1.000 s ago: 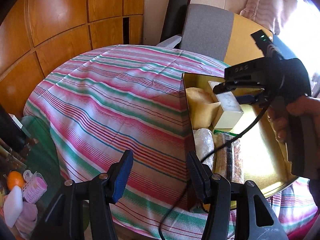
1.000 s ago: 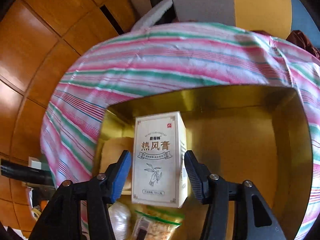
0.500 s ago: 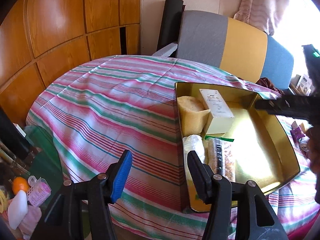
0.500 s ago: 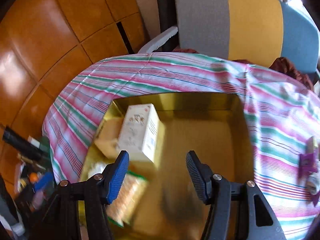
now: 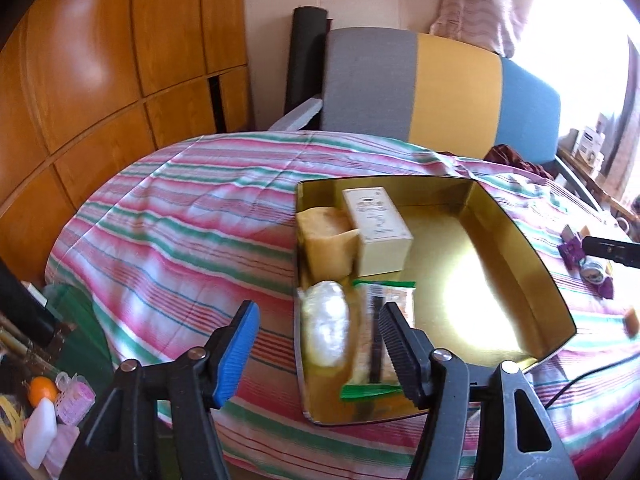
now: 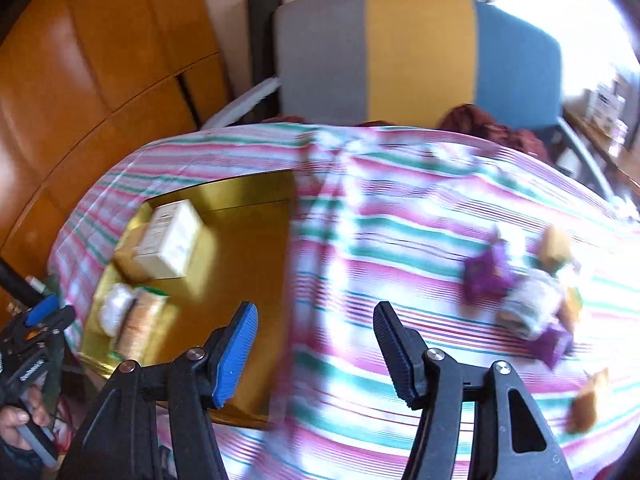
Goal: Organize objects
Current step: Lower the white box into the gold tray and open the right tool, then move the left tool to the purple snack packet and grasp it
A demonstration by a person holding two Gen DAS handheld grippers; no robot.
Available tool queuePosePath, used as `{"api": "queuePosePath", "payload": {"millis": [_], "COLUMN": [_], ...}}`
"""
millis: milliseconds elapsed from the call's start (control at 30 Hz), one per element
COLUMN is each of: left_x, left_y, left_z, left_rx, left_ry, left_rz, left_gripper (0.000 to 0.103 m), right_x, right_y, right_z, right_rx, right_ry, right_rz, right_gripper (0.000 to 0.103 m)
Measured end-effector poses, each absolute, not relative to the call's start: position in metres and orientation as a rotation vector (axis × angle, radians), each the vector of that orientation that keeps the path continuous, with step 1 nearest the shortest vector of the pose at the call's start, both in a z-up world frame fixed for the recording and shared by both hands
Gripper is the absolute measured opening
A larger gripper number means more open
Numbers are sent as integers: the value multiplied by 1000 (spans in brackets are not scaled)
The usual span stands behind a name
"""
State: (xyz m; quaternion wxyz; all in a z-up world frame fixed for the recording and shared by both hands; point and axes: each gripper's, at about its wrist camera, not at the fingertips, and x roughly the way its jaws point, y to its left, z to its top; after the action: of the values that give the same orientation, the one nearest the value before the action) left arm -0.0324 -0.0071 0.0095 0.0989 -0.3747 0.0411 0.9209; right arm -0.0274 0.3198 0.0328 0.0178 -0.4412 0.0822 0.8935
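A gold tin box (image 5: 520,236) (image 6: 248,248) sits on the striped tablecloth (image 5: 180,232). Along its left side lie a cream carton (image 5: 378,228) (image 6: 172,240), a tan bag (image 5: 326,240), a white packet (image 5: 324,328) and a cracker pack (image 5: 380,332). My left gripper (image 5: 316,344) is open and empty, low at the tin's near left corner. My right gripper (image 6: 314,344) is open and empty above the cloth just right of the tin. Purple-wrapped sweets (image 6: 486,272), a small roll (image 6: 528,308) and yellow pieces (image 6: 586,404) lie loose to its right; the view is blurred.
A grey, yellow and blue chair (image 5: 436,96) stands behind the table. Wooden panels (image 5: 100,80) line the left wall. Clutter with an orange (image 5: 42,390) sits on the floor at lower left. The right gripper's body (image 5: 612,250) shows at the left view's right edge.
My right gripper has let go of the cream carton, now lying in the tin, and has swung away to the right towards the loose sweets. My left gripper has lifted and pulled back slightly.
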Motion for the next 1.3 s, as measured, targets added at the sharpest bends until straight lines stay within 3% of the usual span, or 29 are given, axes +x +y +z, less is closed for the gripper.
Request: {"api": "queuePosePath", "payload": {"millis": [200, 400, 667, 867, 1300], "left_x": [-29, -26, -23, -25, -40], "left_y": [23, 64, 136, 208, 330], "left_z": [16, 23, 39, 40, 2], "left_rx": [-1069, -1021, -951, -943, -1000], "left_ry": [183, 245, 316, 353, 559], "left_rz": [2685, 2609, 2491, 2367, 2173], "left_gripper": [71, 76, 76, 76, 76], "right_x": [-4, 29, 91, 108, 112], "right_y": [390, 477, 570, 590, 587], "right_z": [35, 30, -1, -5, -9], "right_rx": [-1267, -1084, -885, -829, -833], "right_ry": [285, 409, 840, 1025, 1151], "right_rz": [2644, 2431, 2122, 2091, 2128], "right_gripper": [70, 71, 73, 73, 73]}}
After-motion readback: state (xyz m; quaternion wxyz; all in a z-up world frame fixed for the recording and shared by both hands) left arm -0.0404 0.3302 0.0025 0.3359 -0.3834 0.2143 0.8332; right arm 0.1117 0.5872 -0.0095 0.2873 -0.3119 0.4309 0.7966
